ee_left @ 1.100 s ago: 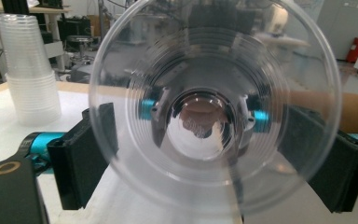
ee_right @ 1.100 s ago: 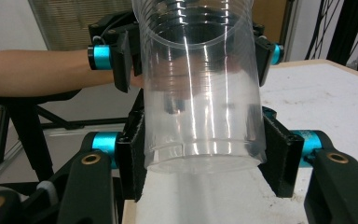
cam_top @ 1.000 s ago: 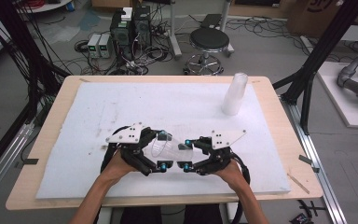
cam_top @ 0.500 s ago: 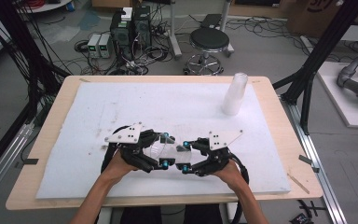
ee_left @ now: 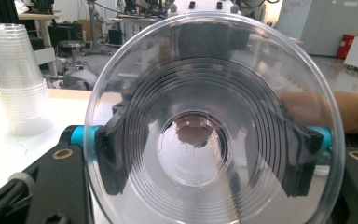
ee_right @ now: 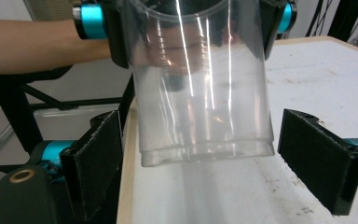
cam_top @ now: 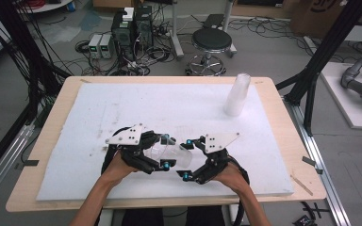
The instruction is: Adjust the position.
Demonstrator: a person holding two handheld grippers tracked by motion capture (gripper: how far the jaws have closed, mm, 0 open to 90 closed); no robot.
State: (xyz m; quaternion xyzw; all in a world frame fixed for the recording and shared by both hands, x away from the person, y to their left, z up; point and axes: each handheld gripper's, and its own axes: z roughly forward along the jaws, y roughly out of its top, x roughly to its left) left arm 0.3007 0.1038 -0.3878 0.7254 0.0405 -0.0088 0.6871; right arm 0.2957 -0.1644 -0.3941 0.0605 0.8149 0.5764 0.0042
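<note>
The clear cup point(cam_top: 173, 154) lies on its side between my two grippers, low over the near part of the white foam mat point(cam_top: 122, 108). My left gripper point(cam_top: 156, 151) is clamped on its sides; my right gripper point(cam_top: 188, 160) has spread wider than a moment ago, pads point(ee_right: 324, 163) standing apart from the cup's base, ready to close. A stack of cups point(cam_top: 237, 94) stands at the far right; a stool point(cam_top: 211, 41) and cabling sit behind the table.
</note>
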